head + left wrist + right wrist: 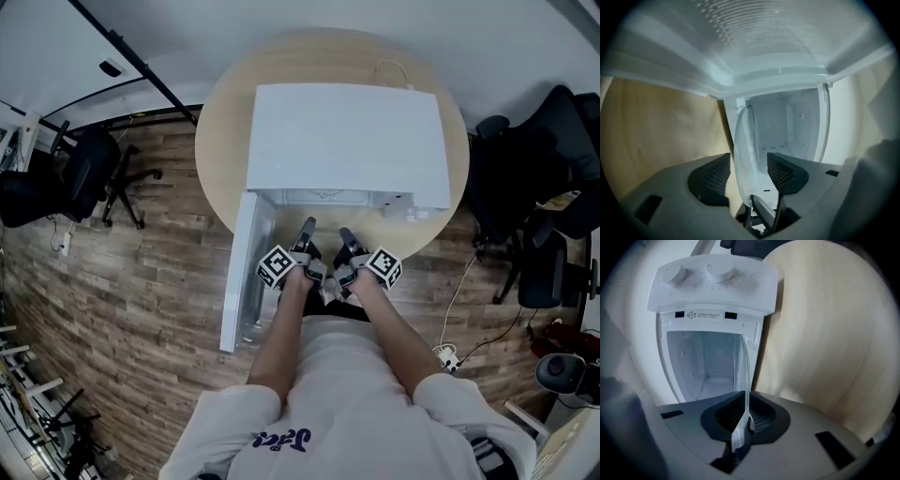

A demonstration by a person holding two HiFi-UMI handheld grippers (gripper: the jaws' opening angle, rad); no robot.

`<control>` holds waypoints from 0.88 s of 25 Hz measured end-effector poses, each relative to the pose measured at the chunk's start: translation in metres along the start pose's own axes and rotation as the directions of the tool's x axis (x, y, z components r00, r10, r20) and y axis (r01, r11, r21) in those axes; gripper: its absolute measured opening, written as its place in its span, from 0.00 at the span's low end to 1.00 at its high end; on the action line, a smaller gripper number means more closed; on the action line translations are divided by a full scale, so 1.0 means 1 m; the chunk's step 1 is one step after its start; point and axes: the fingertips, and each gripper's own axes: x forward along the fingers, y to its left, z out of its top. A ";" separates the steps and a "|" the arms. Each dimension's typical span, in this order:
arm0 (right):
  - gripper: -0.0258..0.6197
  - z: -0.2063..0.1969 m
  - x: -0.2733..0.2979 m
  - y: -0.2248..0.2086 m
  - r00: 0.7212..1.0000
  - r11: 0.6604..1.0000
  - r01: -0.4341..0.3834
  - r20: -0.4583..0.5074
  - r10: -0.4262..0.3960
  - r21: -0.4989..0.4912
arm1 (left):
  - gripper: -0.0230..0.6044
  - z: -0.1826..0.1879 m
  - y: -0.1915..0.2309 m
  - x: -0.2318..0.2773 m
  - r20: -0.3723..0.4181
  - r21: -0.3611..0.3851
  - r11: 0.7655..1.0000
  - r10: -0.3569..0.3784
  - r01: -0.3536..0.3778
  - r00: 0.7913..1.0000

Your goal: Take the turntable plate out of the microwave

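Jaws of the right tool (743, 418) are clamping the near rim of the clear round glass turntable plate (746, 154), which is reaching ahead toward the white microwave's (342, 141) open cavity; the left tool (747, 176) is standing wide, straddling that rim without pressing.

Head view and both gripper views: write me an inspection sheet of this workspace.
Surface: round wooden table, bearing the microwave.
Job's things: microwave door open; turntable plate edge-on at the opening.
Clutter: nothing seen.
Grippers: left gripper open around the plate; right gripper shut on its rim.
Cables: white cable behind the microwave; floor cable at the right.
Surroundings: wood floor, office chairs.
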 end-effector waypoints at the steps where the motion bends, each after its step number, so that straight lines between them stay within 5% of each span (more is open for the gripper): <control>1: 0.10 -0.001 -0.002 0.002 1.000 1.000 -0.005 -0.006 0.005 -0.005 | 0.41 0.000 0.002 0.003 0.003 -0.032 0.999 -0.009 0.009 1.000; 10: 0.10 -0.011 -0.025 0.004 0.996 1.000 -0.006 -0.094 0.003 -0.028 | 0.41 -0.012 -0.007 0.030 0.011 -0.180 0.970 -0.166 0.165 0.986; 12: 0.10 -0.012 -0.027 0.004 0.994 0.999 -0.001 -0.109 -0.003 -0.034 | 0.32 -0.009 -0.006 0.030 0.035 -0.207 0.962 -0.177 0.180 0.984; 17: 0.10 -0.011 -0.032 0.011 0.991 0.998 -0.058 -0.123 0.054 -0.028 | 0.11 -0.015 0.001 0.027 0.021 -0.232 0.966 -0.114 0.116 0.993; 22: 0.14 -0.018 -0.035 0.019 0.969 0.988 -0.135 -0.217 0.115 -0.081 | 0.09 -0.016 -0.002 0.018 0.032 -0.257 0.961 -0.095 0.100 0.995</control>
